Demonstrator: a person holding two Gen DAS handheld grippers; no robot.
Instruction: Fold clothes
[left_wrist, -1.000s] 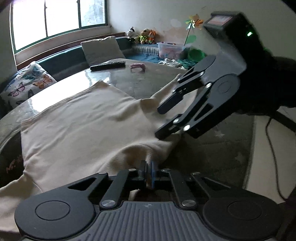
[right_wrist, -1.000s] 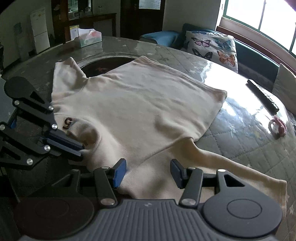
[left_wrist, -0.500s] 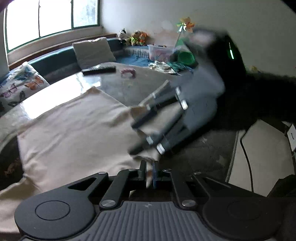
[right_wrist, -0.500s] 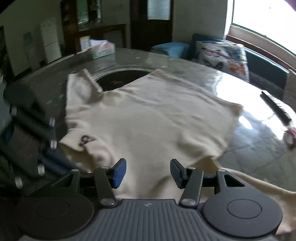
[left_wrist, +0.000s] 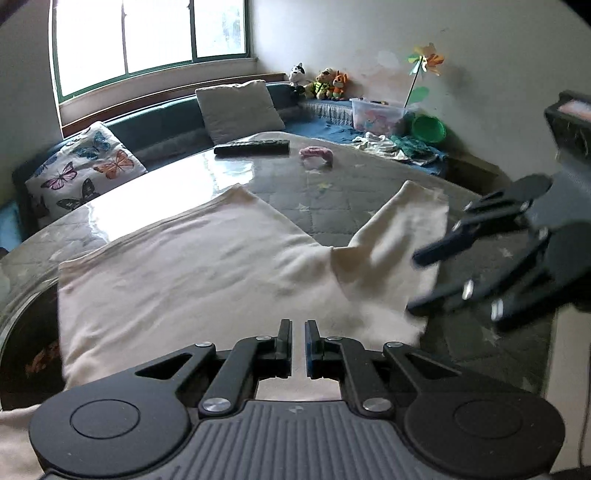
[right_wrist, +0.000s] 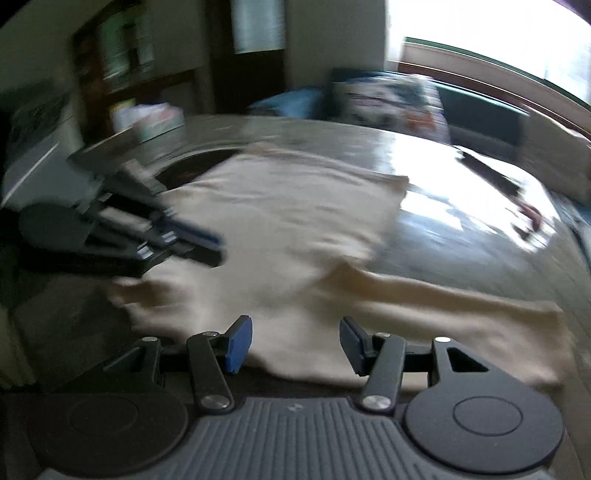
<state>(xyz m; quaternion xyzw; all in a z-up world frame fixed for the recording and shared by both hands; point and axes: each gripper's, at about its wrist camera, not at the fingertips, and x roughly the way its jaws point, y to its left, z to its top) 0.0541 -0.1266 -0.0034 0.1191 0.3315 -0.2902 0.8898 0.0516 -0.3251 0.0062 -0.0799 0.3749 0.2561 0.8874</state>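
A cream long-sleeved top (left_wrist: 192, 269) lies flat on the round table (left_wrist: 332, 192), one sleeve (left_wrist: 399, 236) reaching right. In the right wrist view the top (right_wrist: 288, 221) is blurred, its sleeve (right_wrist: 461, 306) stretching right. My left gripper (left_wrist: 298, 338) hovers over the top's near edge with a narrow gap between its jaws and nothing in them. My right gripper (right_wrist: 295, 341) is open and empty above the top's near edge. It also shows in the left wrist view (left_wrist: 417, 284) at the right, beside the sleeve. The left gripper shows blurred in the right wrist view (right_wrist: 218, 247).
A black remote (left_wrist: 251, 147) and a pink item (left_wrist: 317, 155) lie at the table's far side. Cushions (left_wrist: 85, 166) line a window bench behind. A tissue box (right_wrist: 159, 122) stands at the far left of the table. The table's edge drops off at right.
My left gripper has let go of the top's edge and its jaws have parted slightly. The cloth has dropped flat. My right gripper has swung away to the right, staying open.
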